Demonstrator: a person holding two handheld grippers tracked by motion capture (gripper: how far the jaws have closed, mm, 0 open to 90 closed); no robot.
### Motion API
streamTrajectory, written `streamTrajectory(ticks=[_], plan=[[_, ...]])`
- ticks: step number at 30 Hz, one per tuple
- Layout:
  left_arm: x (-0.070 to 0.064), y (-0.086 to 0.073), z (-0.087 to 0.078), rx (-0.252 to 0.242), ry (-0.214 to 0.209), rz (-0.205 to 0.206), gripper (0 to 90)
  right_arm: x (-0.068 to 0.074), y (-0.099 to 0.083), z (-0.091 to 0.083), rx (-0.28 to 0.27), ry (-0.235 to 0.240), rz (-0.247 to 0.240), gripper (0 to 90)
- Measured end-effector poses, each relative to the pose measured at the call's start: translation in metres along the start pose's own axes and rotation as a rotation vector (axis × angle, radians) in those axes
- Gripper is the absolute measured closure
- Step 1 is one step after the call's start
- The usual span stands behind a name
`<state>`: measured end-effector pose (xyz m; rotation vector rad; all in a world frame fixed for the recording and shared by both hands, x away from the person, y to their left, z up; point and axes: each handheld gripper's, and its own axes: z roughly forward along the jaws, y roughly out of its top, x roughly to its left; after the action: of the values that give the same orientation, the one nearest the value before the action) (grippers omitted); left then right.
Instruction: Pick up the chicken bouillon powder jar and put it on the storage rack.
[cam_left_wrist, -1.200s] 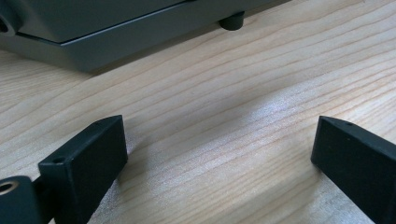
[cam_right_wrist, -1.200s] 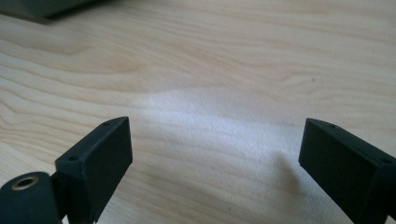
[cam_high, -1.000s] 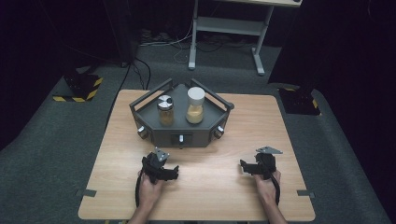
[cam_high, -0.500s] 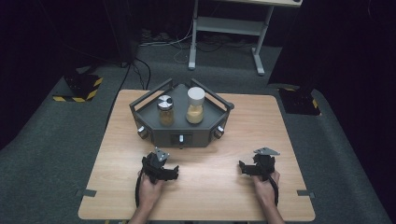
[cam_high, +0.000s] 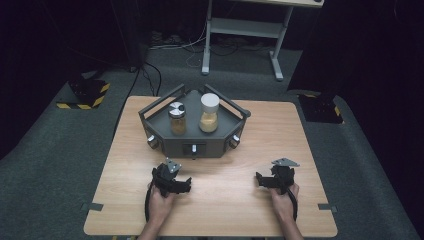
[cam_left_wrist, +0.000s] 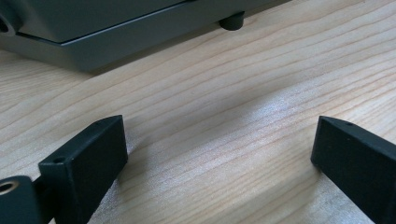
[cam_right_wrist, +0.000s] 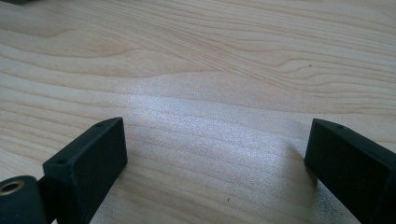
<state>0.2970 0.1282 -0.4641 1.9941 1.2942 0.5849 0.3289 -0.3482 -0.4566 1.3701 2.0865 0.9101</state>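
Note:
A dark grey angular stand (cam_high: 194, 142) sits on the far middle of the wooden table (cam_high: 230, 200). On it stand two jars: a short one with a black-and-white lid (cam_high: 177, 120) at left, and a taller one with a white lid (cam_high: 209, 114) at right, both with tan contents. My left gripper (cam_high: 176, 184) rests low over the table just in front of the stand, open, with nothing between its jaws. The stand's base (cam_left_wrist: 107, 35) fills the top of the left gripper view. My right gripper (cam_high: 265, 181) is at the front right, open over bare wood (cam_right_wrist: 210, 93).
Grey carpet surrounds the table. A white metal frame (cam_high: 245, 30) stands behind it, with cables on the floor. Black-and-yellow striped blocks (cam_high: 85, 97) lie at the far left and far right. The table's front half between the hands is bare wood.
The right gripper has shifted slightly. The left gripper, stand and jars are where they were.

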Motion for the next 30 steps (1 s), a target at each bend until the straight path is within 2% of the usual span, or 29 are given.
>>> streamTrajectory(ticks=[30], plan=[[0.0,0.0,0.0,0.0,0.0,0.0,3.6,0.0025,-0.0002,-0.0003,0.0,-0.009,0.009,5.2]])
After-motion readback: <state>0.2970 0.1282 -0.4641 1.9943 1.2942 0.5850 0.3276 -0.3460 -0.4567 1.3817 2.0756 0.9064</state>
